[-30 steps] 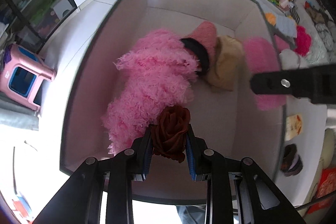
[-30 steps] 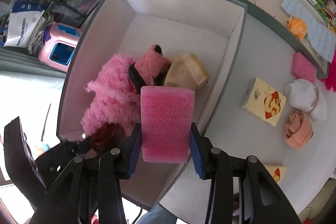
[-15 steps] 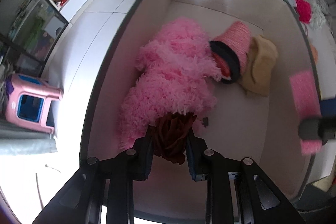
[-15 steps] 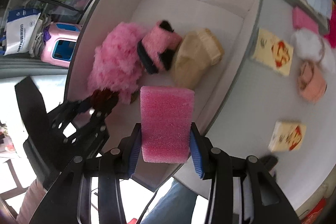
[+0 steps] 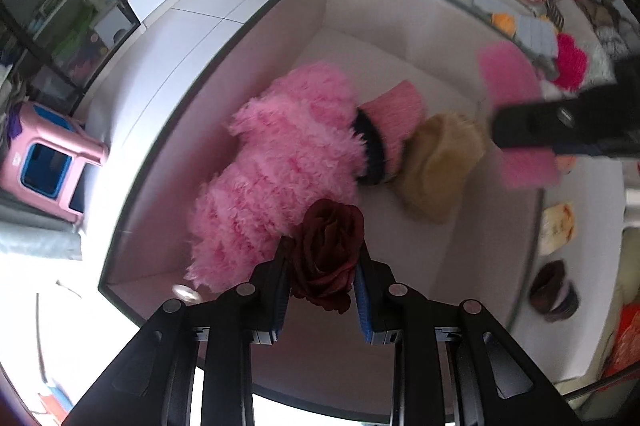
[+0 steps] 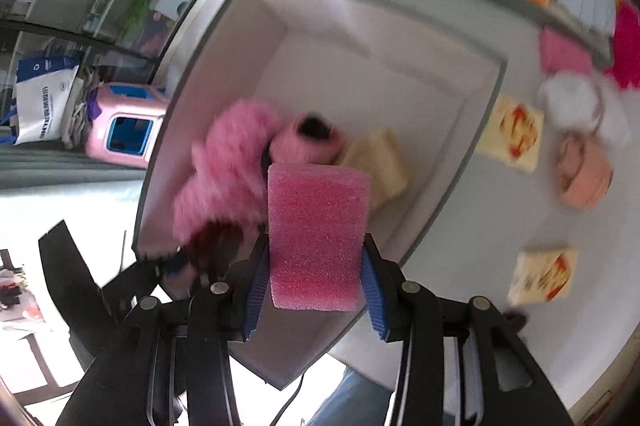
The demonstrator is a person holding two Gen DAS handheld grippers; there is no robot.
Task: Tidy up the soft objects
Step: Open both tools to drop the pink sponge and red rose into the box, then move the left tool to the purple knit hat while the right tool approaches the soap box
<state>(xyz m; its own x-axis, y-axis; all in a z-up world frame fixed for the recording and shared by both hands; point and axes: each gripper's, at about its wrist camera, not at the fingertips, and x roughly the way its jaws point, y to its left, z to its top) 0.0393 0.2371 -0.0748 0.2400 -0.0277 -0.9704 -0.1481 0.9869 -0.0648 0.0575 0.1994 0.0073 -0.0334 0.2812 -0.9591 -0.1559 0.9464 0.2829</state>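
The dark red fabric rose [image 5: 326, 254] sat clenched between the left gripper [image 5: 322, 290]'s blue-padded jaws, its bloom standing out past their tips. The pink rectangular foam sponge [image 6: 318, 236] was likewise pinched by the right gripper [image 6: 316, 290], its long axis running forward along the fingers and most of its length projecting ahead of them.

Both loads hung above the large white open-topped box [image 5: 400, 10]. Ahead of the left jaws and slightly to their left lay a fluffy pink plush garment [image 5: 280, 162]; just beyond it, touching, were a pink knitted piece with a black band [image 5: 390, 122] and a tan plush item [image 5: 440, 162]. Bare box floor showed directly below and to the right of the rose.

The sponge hung to the right of the left jaws, over the box's right side; whether it cleared the wall could not be told through the blur. Judging from this, each gripper needed only to lower and let go, the left one nearer the bare floor.

Outside the box, right of the right jaws, cream printed packets [image 6: 516, 134] and a peach knitted item [image 6: 586, 174] lay on the grey table [image 6: 460, 210].
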